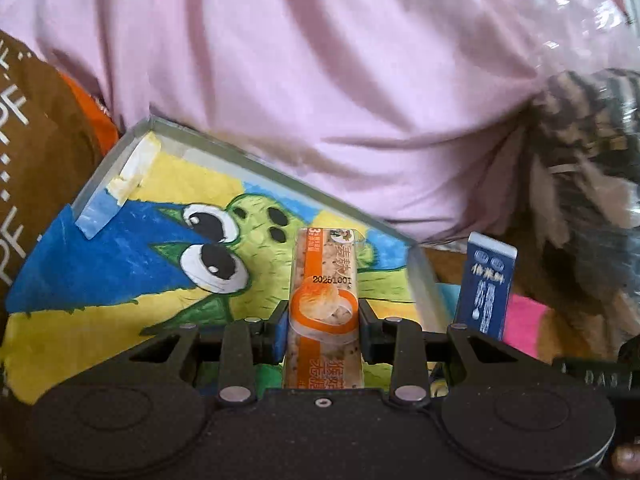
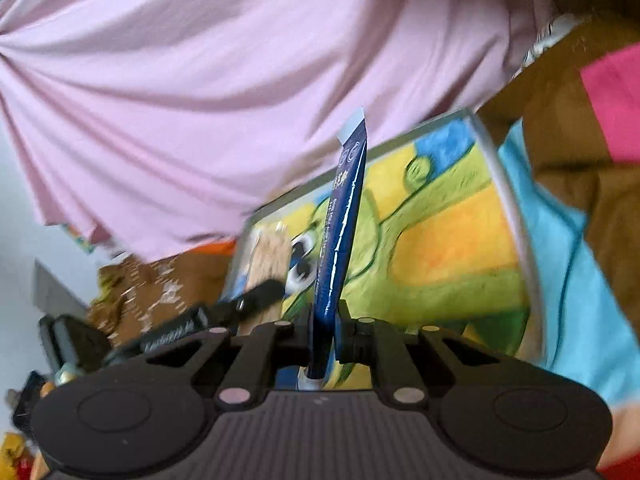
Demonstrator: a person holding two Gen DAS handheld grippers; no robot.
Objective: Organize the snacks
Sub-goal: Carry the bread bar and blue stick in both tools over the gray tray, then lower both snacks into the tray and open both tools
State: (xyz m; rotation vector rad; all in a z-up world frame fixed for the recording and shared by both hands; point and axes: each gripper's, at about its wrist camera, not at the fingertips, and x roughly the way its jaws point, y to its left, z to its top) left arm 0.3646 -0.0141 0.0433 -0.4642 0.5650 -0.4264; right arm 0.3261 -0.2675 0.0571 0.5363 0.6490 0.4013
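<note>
Closest to your left wrist camera, the left gripper (image 1: 323, 320) is clamped on an orange-banded cereal bar (image 1: 324, 276) in a clear wrapper, its pads pressing the wrapper's sides and the bar pointing forward over the tray. Your right gripper (image 2: 326, 330) is clamped on a thin dark-blue sachet (image 2: 346, 216), held edge-on and standing upright; from the left wrist view that same sachet (image 1: 486, 284) shows just beside the tray's right corner. Both snacks hang above the clear tray (image 1: 120, 156), whose floor carries a cartoon picture of a green big-eyed creature on yellow and blue, and a person's pink shirt (image 1: 320, 60) fills the space beyond the tray's far rim. You appear to be in the carrying step, with both items brought over the tray and neither set down yet. Next, I judge, you need to lower each one to the tray floor, side by side and clear of the rim, before you let the jaws part.
</note>
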